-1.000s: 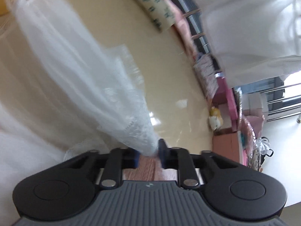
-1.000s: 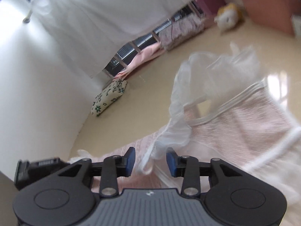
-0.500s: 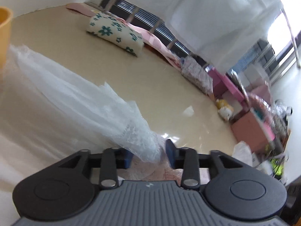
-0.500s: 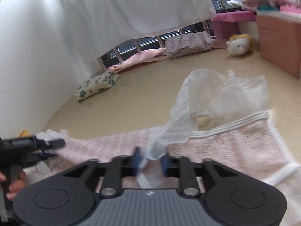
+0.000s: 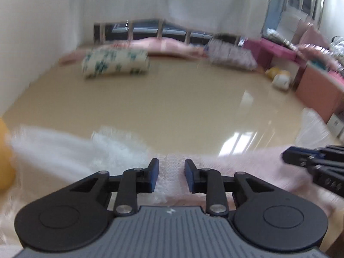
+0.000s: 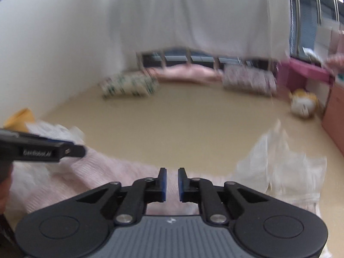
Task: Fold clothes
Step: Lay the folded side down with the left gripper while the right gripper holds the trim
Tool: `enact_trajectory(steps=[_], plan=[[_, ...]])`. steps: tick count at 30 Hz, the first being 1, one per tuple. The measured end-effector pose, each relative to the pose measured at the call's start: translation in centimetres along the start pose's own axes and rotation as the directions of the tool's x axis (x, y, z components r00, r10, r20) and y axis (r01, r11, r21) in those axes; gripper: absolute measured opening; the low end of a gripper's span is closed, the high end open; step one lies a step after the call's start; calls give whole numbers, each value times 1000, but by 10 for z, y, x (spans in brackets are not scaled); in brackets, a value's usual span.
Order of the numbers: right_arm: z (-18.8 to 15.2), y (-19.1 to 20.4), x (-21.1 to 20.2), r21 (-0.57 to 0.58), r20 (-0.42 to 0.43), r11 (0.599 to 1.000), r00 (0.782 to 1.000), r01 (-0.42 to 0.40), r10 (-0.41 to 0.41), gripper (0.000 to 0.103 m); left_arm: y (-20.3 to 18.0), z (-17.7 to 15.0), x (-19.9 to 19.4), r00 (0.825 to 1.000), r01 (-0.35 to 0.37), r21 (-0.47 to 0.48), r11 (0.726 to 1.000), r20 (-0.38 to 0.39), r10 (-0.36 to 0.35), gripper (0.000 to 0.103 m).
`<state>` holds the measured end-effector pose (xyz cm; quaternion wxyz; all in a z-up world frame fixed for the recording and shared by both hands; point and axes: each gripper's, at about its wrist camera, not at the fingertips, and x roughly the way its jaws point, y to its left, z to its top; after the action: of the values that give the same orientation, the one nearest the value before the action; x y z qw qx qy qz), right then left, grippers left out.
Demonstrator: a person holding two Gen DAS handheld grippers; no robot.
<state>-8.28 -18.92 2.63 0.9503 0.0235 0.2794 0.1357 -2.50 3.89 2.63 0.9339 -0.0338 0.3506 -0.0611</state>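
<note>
Though hidden from the right wrist, orange object (image 5: pixel 4 157) beside white lace (image 5: pixel 64 148).

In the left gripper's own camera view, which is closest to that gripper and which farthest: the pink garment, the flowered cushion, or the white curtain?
1. Pink garment, directly beneath the left gripper, on the floor.
2. Flowered cushion, across the floor, left of centre.
3. White curtain, hanging along the far wall behind the cushion.

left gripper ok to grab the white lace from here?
Probably yes. The left gripper is open and empty, the white lace lies just ahead and left of it on the floor, and nothing sits between them.
</note>
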Motion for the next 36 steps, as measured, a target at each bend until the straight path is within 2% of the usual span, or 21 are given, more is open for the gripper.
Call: enact_trajectory(steps=[3,5,6,8,9,10,12,14,16,17,18,19,21,22,23,26,27,29,30,34,36], plan=[[-1,2,16,2,-30,1000,999,28,-28,10,12,-7,1,1000,1,-21,1000,21,0,28],[-3,4,24,-2,-38,999,998,40,-40,14,18,-11,2,999,0,-27,1000,34,1,28],[-6,6,16,-23,-6,999,1000,23,-23,14,16,-12,3,999,-6,-8,1000,39,6,29],[-15,8,15,-69,-19,998,1000,10,-11,13,13,-12,4,999,-14,11,1000,50,14,31],[-22,9,17,-78,-22,997,999,25,-26,18,12,-12,4,998,-18,17,1000,56,17,32],[-26,9,13,-76,11,996,999,42,-41,21,10,-13,4,998,-20,21,1000,61,19,33],[-26,10,2,-42,48,998,998,43,-41,23,11,-15,2,998,-12,19,1000,68,11,37],[-29,8,-5,-13,73,1000,997,4,-3,23,12,-15,0,998,-3,11,1000,70,3,48],[-34,4,7,-14,-17,1000,1000,-12,12,22,12,-13,-6,998,-11,-5,1000,63,11,51],[-34,4,2,-5,-1,1000,1000,-8,8,24,12,-12,-8,998,-14,-12,1000,60,15,51],[-29,2,-4,12,-11,1000,1000,-16,16,24,11,-11,-14,998,-3,-16,1000,67,4,51],[-24,-2,-13,35,10,999,1000,-30,29,24,10,-11,-26,995,39,-10,999,95,-38,53],[-12,-15,-33,93,96,995,995,-36,27,25,-1,-11,-32,992,68,26,997,105,-71,61],[-4,-24,-35,129,112,992,994,-13,-2,25,-8,-12,-30,992,70,48,996,98,-74,65],[3,-34,-34,169,119,985,992,13,-33,26,-14,-12,-28,993,72,71,995,92,-78,65],[19,-78,-3,348,59,936,996,48,-73,31,-35,-14,-22,994,78,139,987,71,-88,64],[18,-88,6,392,28,919,998,46,-62,24,-42,-14,-20,994,80,162,984,64,-92,65],[16,-108,26,479,-33,877,999,46,-35,2,-47,-20,-12,997,60,171,983,39,-68,64],[13,-115,32,511,-52,858,998,49,-25,0,-46,-23,-9,998,50,163,985,33,-56,64],[-12,-108,-1,509,-22,857,996,83,-83,0,-43,-35,-7,998,32,157,987,41,-39,65],[-21,-103,-5,482,-47,868,993,116,-106,6,-42,-35,-9,998,30,161,987,47,-38,65]])
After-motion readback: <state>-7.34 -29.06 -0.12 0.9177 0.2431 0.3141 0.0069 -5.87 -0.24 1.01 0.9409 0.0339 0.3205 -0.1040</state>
